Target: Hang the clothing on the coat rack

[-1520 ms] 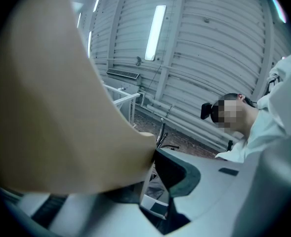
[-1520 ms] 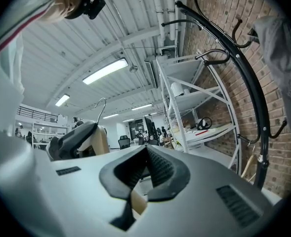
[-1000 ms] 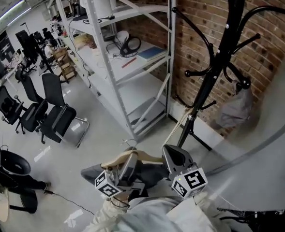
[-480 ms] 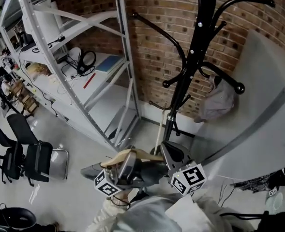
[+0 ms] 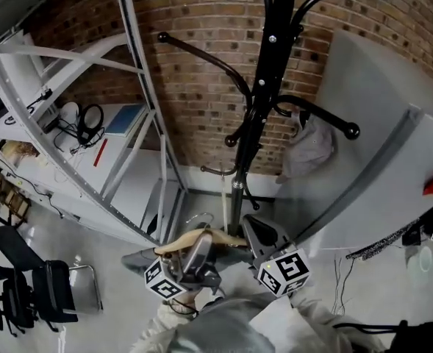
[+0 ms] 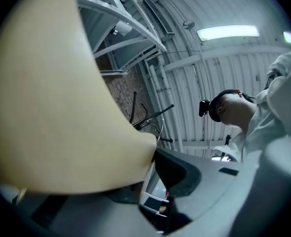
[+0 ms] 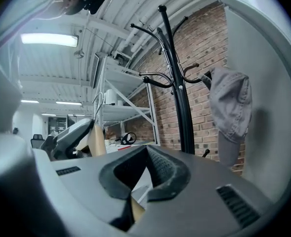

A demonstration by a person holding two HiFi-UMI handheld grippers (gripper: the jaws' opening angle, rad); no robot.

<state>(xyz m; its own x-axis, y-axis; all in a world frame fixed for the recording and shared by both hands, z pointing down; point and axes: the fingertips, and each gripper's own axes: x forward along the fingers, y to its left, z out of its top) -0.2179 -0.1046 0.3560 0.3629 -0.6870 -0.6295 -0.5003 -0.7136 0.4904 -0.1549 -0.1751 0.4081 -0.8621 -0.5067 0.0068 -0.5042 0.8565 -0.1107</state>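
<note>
A black coat rack (image 5: 264, 87) with curved arms stands against the brick wall, straight ahead of me. I hold a wooden hanger (image 5: 176, 243) low in the head view, with dark grey clothing (image 5: 139, 259) draped under it. My left gripper (image 5: 199, 245) is shut on the hanger's middle, and the pale wood (image 6: 51, 107) fills its own view. My right gripper (image 5: 253, 234) is shut on the hanger's right end; a sliver of wood (image 7: 135, 209) shows under its closed pads. In the right gripper view the rack (image 7: 177, 98) rises just ahead.
A grey cap or cloth (image 5: 304, 149) hangs on a right arm of the rack. White metal shelving (image 5: 139, 123) with headphones (image 5: 90, 116) stands at the left. A grey slanted panel (image 5: 370, 123) lies to the right, and an office chair (image 5: 47, 293) stands at the lower left.
The view has swung right and closer: the coat rack has come to the middle and the shelving and chairs have slid left. Both grippers keep the hanger in the same hold.
</note>
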